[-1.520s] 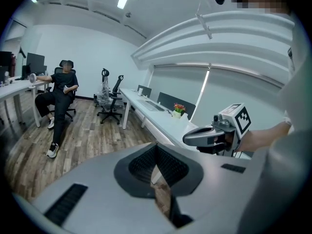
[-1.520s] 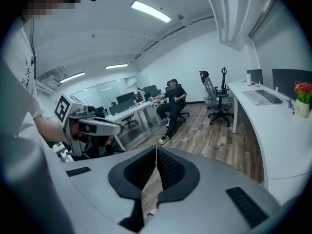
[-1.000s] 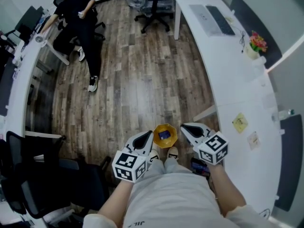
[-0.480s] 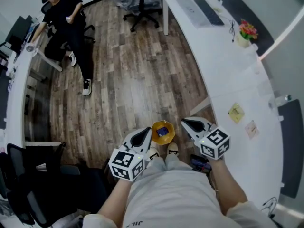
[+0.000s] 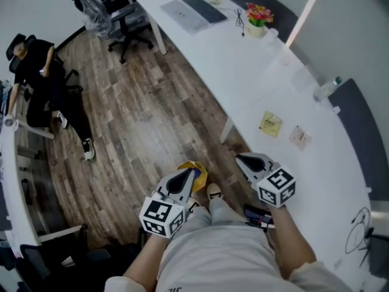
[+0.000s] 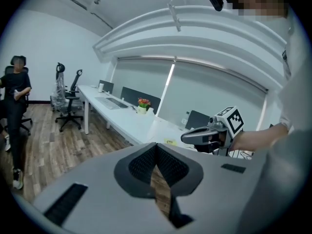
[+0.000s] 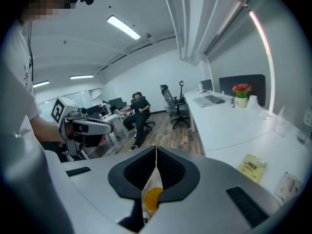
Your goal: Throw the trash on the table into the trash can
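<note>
nearest to the person, the left gripper (image 5: 185,178) has its fingers pressed together with nothing between them; only the wooden floor (image 5: 152,120) shows through the slit in its own view; the right gripper (image 5: 243,160) has its fingers pressed together as well; a pale strip and a yellow spot show in its slit, and i cannot tell if this is something thin or only what lies below; i judge that both carry nothing.

at the person's feet, between the two grippers, stands the small yellow plastic trash can (image 5: 197,168); the left gripper covers most of it, so what is inside is hidden.

further out, on the white curved desk (image 5: 255,84), two pieces of trash wait: a flat yellow packet (image 5: 270,123) and, just beside it, a pale flat wrapper (image 5: 299,137); both lie beyond the right gripper's fingers, clearly apart from them, and much further from the left ones; the right gripper view shows them low on its right side, off the line of its fingers.

so the task seems to me unfinished; these two pieces are left, and the shut fingers must first spread before they take the packet.
</note>
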